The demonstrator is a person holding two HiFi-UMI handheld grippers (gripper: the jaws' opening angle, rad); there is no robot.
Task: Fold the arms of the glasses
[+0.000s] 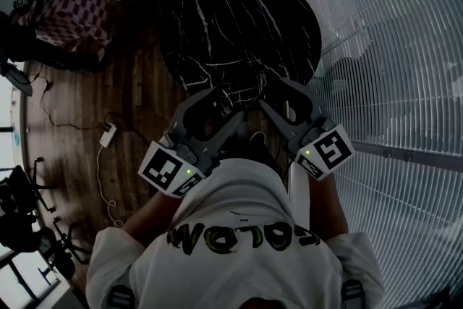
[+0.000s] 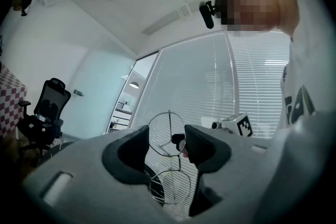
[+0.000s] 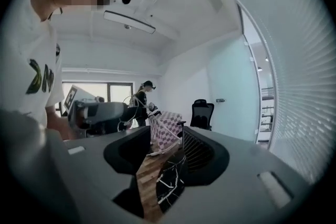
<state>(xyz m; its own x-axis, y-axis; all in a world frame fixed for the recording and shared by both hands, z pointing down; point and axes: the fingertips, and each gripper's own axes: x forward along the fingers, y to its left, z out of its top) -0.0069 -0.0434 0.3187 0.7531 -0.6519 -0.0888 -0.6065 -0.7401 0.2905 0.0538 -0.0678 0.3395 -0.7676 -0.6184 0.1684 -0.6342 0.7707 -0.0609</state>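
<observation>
Left tongs (image 2: 167,140) clamp wire-framed glasses (image 2: 177,161); right tongs (image 3: 165,136) stand wide apart.

The glasses (image 2: 166,134) lose part of their lower lens behind the left fingers (image 2: 126,152); in the head view, beside the desk (image 1: 239,25), they cannot be made out.

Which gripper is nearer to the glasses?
Left. The left gripper holds the glasses between its jaws. The right gripper is open beside it; a thin line across its gap may be one arm of the glasses.
</observation>
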